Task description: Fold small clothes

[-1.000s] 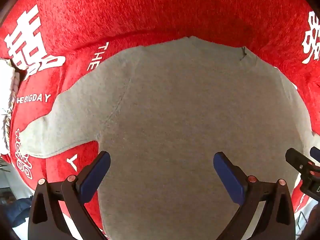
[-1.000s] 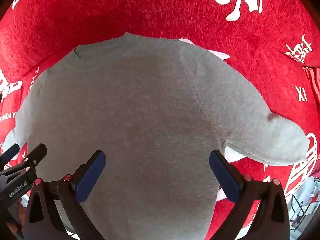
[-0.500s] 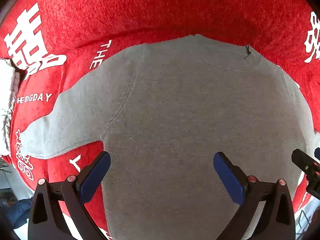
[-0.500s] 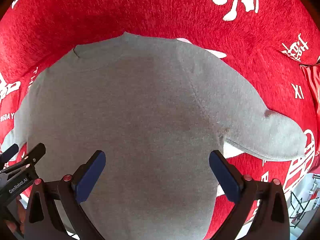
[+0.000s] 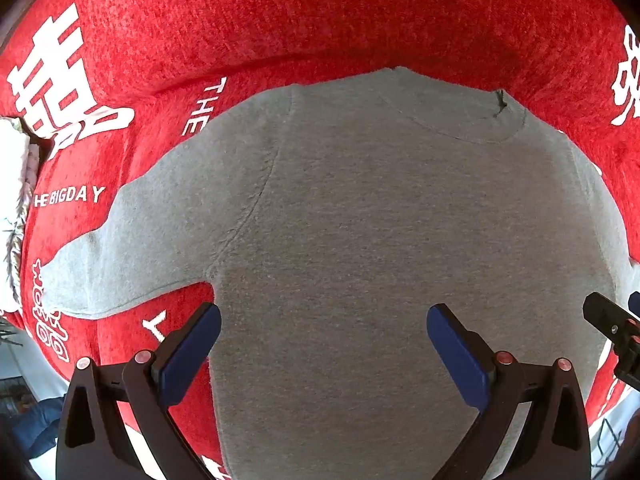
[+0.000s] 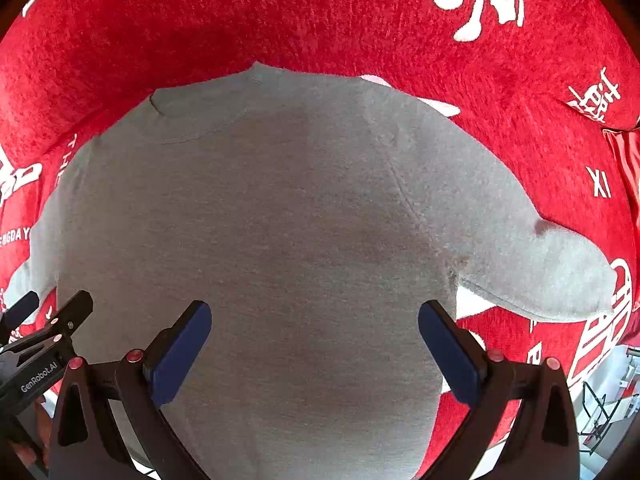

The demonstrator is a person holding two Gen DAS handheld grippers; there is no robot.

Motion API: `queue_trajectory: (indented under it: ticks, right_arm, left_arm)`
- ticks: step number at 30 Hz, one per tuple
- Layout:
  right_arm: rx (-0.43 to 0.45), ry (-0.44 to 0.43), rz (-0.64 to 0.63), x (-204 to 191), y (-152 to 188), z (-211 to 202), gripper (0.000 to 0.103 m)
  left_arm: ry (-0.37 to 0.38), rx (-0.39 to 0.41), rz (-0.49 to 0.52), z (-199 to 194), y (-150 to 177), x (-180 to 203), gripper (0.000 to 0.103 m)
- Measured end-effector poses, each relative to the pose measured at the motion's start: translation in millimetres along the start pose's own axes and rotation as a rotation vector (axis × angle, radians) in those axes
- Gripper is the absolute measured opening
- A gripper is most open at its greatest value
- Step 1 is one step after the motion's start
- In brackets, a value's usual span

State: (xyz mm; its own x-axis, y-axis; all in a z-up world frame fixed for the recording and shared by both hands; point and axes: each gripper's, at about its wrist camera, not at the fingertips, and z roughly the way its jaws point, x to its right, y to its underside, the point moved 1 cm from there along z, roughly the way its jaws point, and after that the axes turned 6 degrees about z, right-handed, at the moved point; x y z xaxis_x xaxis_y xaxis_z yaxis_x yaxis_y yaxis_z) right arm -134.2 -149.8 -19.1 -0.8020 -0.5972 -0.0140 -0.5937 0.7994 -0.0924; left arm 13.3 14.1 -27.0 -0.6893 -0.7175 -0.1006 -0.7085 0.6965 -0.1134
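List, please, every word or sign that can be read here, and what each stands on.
"THE": red cloth.
"THE BIGDAY": red cloth.
"XI": red cloth.
"GenRobot.AI": left gripper, seen from the right wrist.
Large white Chinese characters: red cloth, too cropped to read.
Sweater: no text.

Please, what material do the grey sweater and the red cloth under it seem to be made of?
The grey sweater looks like soft knit cotton fleece: matte, heathered, slightly fuzzy, with stitched seams. The red cloth seems a chenille-like pile fabric: ribbed, plush texture, with white printed or woven characters. The fibre of either cannot be confirmed by look.
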Motion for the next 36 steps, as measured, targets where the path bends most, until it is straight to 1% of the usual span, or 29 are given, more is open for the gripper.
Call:
queue_trajectory:
  ticks: [8,18,36]
  right_arm:
    - [-0.004,0.005,-0.01,1.2,-0.7,1.5,0.103]
    - [-0.005,0.004,-0.015,1.3,-2.6,2.0,0.103]
    - [-0.005,0.007,-0.012,-1.2,-2.2,2.0,0.103]
  left_arm:
    - [-0.02,0.003,-0.003,0.9,0.1,-3.4,0.103]
    - [-0.019,-0.002,-0.011,1.7,-0.3,-8.6,0.103]
    - [-0.02,-0.006,0.006,-0.2,-1.2,-4.6,0.103]
